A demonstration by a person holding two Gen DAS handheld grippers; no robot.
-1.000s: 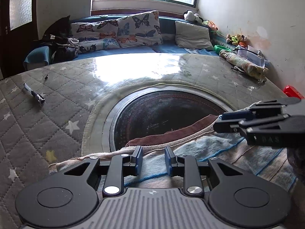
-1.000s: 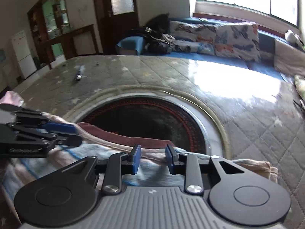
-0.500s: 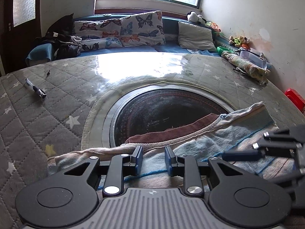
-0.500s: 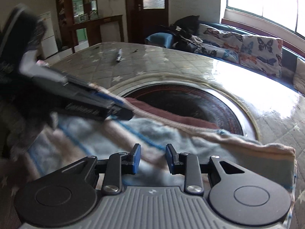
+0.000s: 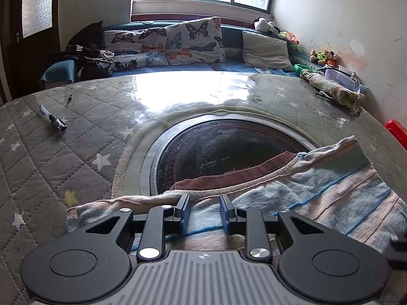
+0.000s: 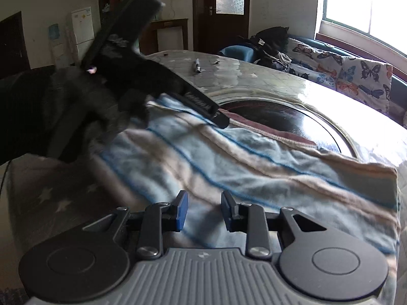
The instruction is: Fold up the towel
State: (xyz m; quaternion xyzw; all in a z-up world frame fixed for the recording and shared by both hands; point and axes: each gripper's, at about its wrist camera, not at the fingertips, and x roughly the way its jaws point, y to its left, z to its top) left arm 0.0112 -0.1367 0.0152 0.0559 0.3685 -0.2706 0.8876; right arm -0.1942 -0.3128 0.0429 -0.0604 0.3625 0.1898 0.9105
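A striped blue-and-beige towel [image 5: 318, 193] with a brown underside lies on the near part of the round table [image 5: 76, 157], its far edge over the dark round inset [image 5: 229, 150]. My left gripper [image 5: 204, 211] is open just above the towel's near left edge, with nothing between its blue pads. In the right wrist view the towel [image 6: 241, 167] lies spread out and my right gripper [image 6: 204, 212] is open over its near side. The left gripper [image 6: 220, 118] shows there too, held by a dark gloved hand [image 6: 63, 117], tips at the towel's far edge.
A pen [image 5: 53, 121] lies on the quilted table cover at the left. A rolled cloth [image 5: 330, 90] and a clear box sit at the table's far right, with a red object [image 5: 396, 132] beyond the right edge. A sofa with butterfly pillows [image 5: 178, 43] runs behind.
My right gripper has drawn back from the towel's far right corner and has nearly left the left wrist view. That corner now lies flat on the table. The left gripper stays put.
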